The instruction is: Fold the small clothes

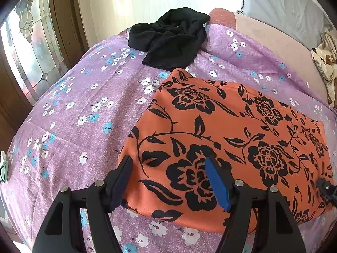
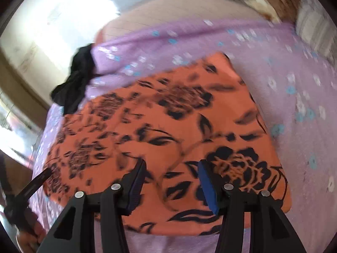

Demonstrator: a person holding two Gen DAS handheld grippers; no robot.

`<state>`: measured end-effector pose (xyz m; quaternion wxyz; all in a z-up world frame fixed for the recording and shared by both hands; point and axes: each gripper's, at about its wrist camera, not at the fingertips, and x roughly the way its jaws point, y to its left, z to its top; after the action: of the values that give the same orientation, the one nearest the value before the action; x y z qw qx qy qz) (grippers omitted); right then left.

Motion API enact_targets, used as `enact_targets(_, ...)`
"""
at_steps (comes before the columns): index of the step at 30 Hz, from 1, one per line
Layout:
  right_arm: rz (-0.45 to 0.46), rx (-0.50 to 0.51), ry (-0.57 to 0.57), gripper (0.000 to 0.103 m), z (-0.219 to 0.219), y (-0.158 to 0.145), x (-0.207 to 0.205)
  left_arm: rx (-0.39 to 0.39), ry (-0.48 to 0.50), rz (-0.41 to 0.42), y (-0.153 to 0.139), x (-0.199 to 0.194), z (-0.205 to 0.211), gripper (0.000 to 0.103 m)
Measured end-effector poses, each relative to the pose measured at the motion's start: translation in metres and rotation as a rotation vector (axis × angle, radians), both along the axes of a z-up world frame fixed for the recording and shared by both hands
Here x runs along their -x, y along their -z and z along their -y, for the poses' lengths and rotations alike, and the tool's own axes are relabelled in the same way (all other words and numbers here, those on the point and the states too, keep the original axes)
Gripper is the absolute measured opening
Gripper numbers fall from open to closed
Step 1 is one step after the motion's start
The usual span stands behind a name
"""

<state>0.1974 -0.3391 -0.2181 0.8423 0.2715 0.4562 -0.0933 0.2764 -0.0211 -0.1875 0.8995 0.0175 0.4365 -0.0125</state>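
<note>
An orange garment with black flower print point(image 1: 227, 139) lies flat, folded into a rough rectangle, on a purple flowered bedsheet point(image 1: 80, 109). My left gripper point(image 1: 168, 164) is open and empty, just above the garment's near left corner. My right gripper point(image 2: 171, 168) is open and empty above the garment's near edge point(image 2: 160, 130); that view is blurred. A crumpled black garment point(image 1: 170, 40) lies beyond the orange one, also in the right wrist view point(image 2: 78, 78). The left gripper shows at the lower left of the right wrist view point(image 2: 31, 187).
A stained-glass door point(image 1: 29, 48) stands left of the bed. A grey pillow point(image 1: 284, 6) and a brown patterned cloth point(image 1: 326, 63) lie at the far right. A pink mattress strip point(image 1: 273, 38) shows beyond the sheet.
</note>
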Motion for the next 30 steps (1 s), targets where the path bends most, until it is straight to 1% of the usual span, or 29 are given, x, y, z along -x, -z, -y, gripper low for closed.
enact_targets(2, 0.013, -0.002, 0.0, 0.055, 0.002, 0.0, -0.001, 0.006, -0.002, 0.004, -0.001, 0.0, 0.0, 0.071)
enact_targets(5, 0.0, 0.02, -0.009, 0.059, -0.004, -0.002, -0.003, 0.006, 0.006, 0.012, -0.002, 0.001, 0.002, 0.071)
enact_targets(9, -0.001, 0.042, -0.01, 0.06, -0.008, -0.001, -0.005, 0.013, 0.012, 0.018, -0.004, 0.002, 0.004, 0.071)
enact_targets(22, -0.029, 0.069, 0.001, 0.06, -0.012, -0.002, -0.009, 0.034, 0.048, 0.044, -0.013, 0.006, 0.008, 0.071)
enact_targets(25, -0.04, 0.07, 0.006, 0.06, -0.014, -0.004, -0.009, 0.043, 0.047, 0.029, -0.013, 0.001, 0.004, 0.071)
enact_targets(27, -0.016, 0.056, 0.002, 0.062, -0.016, -0.01, -0.008, 0.06, 0.023, 0.002, -0.011, -0.006, -0.005, 0.071)
enact_targets(30, 0.037, 0.022, -0.03, 0.062, -0.025, -0.019, -0.007, 0.068, -0.053, -0.084, 0.004, -0.022, -0.025, 0.071)
